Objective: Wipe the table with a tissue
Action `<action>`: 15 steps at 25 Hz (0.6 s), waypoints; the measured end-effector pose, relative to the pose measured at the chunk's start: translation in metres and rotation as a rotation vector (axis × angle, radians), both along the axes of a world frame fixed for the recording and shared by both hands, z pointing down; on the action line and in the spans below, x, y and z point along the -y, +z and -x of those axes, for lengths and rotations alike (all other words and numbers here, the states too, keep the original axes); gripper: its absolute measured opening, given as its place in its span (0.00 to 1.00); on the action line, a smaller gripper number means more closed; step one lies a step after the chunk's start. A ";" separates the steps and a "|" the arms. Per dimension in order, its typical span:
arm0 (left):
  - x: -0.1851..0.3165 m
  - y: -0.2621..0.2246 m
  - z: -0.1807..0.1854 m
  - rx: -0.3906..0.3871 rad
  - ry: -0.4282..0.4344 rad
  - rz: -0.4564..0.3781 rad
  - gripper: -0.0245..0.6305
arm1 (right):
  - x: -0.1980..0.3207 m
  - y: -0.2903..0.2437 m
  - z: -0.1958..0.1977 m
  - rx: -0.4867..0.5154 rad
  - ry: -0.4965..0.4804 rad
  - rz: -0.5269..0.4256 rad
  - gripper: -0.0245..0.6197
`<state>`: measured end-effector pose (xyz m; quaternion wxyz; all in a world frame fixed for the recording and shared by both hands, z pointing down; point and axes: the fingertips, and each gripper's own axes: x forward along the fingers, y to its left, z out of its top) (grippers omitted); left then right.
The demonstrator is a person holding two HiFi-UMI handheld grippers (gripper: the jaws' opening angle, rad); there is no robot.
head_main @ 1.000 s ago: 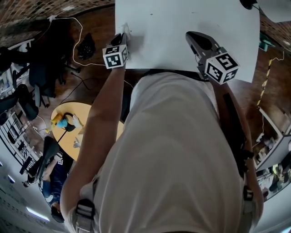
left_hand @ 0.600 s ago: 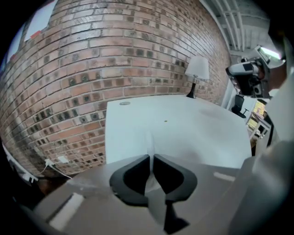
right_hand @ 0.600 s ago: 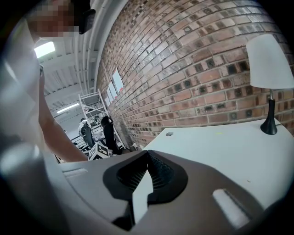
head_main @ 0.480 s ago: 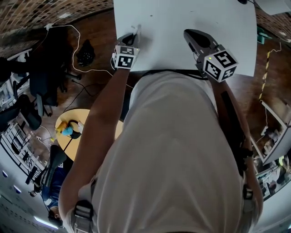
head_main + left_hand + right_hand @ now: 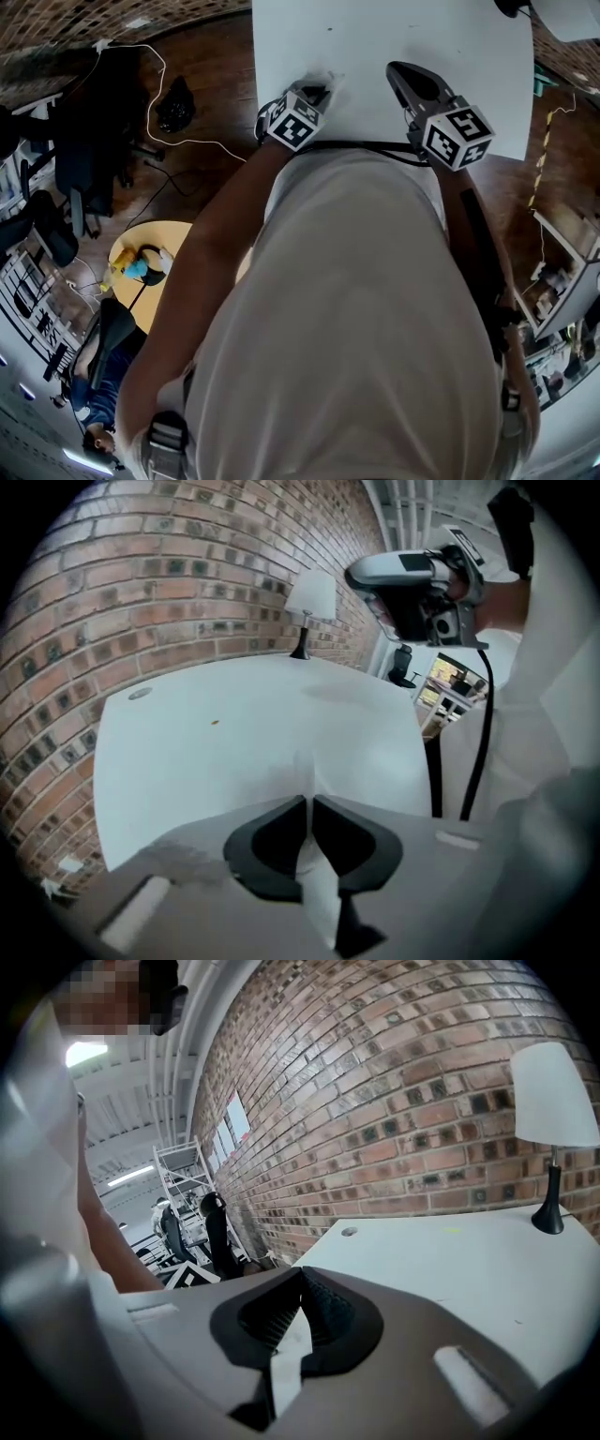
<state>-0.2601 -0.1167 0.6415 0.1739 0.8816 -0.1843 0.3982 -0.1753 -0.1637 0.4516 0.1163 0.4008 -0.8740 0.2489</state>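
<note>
My left gripper (image 5: 320, 92) points down at the near edge of the white table (image 5: 394, 37), and in the left gripper view its jaws (image 5: 309, 801) are shut on a white tissue (image 5: 310, 766) that folds out ahead onto the tabletop. A small orange speck (image 5: 215, 722) lies further out on the table. Over the table's near edge to the right, my right gripper (image 5: 397, 69) hangs above the surface; its jaws (image 5: 300, 1275) are shut with nothing between them. The person's torso hides the table's front edge between the two arms.
A white table lamp (image 5: 555, 1101) stands at the far right corner against the brick wall (image 5: 169, 583). A round cable port (image 5: 140, 694) sits near the table's far left. Left of the table, cables (image 5: 178, 141), dark chairs (image 5: 70, 159) and a yellow round table (image 5: 141, 272) stand on the brown floor.
My left gripper has slid to the right along the table's near part with the tissue in its jaws and has rolled. The right gripper has barely shifted.
</note>
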 end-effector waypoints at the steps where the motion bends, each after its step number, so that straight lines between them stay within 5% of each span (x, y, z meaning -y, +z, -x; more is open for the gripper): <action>1: -0.007 0.001 0.001 0.012 0.052 0.001 0.09 | 0.000 0.000 0.003 -0.001 -0.003 -0.003 0.05; 4: -0.018 0.003 0.008 0.052 0.154 0.006 0.09 | 0.001 -0.003 0.009 0.003 -0.008 -0.012 0.05; 7: -0.014 0.002 0.018 0.061 0.116 0.008 0.09 | 0.004 -0.004 0.011 0.012 -0.014 -0.021 0.05; 15: 0.036 -0.001 0.089 0.068 -0.308 -0.047 0.09 | 0.010 -0.003 -0.002 0.043 -0.029 -0.021 0.05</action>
